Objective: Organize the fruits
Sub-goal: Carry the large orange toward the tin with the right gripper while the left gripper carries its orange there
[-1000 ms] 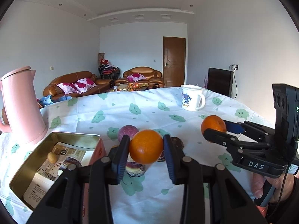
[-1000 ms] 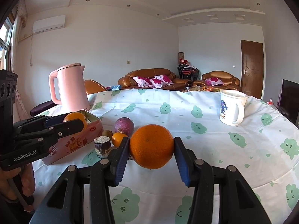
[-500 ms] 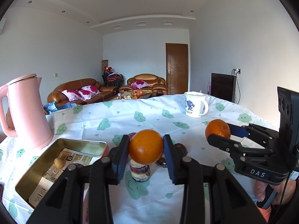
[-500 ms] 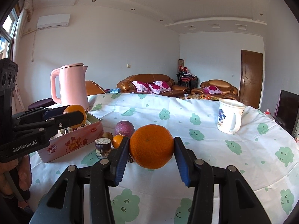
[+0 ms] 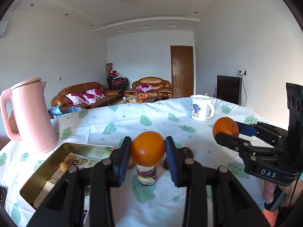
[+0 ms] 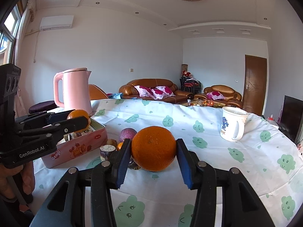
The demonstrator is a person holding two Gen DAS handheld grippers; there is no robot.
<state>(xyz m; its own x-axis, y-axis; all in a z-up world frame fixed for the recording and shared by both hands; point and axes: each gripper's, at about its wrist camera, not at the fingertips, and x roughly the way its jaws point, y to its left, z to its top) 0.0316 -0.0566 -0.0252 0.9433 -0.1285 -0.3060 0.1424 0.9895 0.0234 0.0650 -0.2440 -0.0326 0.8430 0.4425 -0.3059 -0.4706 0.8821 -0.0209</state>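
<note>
My left gripper [image 5: 148, 149] is shut on a small orange [image 5: 147, 148], held above the table just right of the open pink tin [image 5: 89, 147]. The right gripper [image 6: 153, 149] is shut on a larger orange [image 6: 153, 148]. Each gripper shows in the other's view: the right gripper [image 5: 226, 132] with its orange [image 5: 225, 126] at the right, the left gripper [image 6: 78, 118] with its orange [image 6: 78, 115] over the tin [image 6: 79, 148]. On the cloth lie a purple passion fruit [image 6: 127, 134], a brownish fruit [image 6: 111, 142], a small orange fruit [image 6: 120, 146] and a small jar [image 5: 147, 175].
A pink kettle [image 5: 31, 117] stands left of the tin, which holds paper and a small brown fruit [image 5: 64, 166]. A white mug [image 5: 201, 107] sits at the far right of the round table with its cloud-print cloth [image 6: 208, 162]. A person's hand [image 5: 269, 193] holds the right gripper.
Both views have tilted upward a little, so the table sits lower in frame. Both oranges stay gripped as before.
</note>
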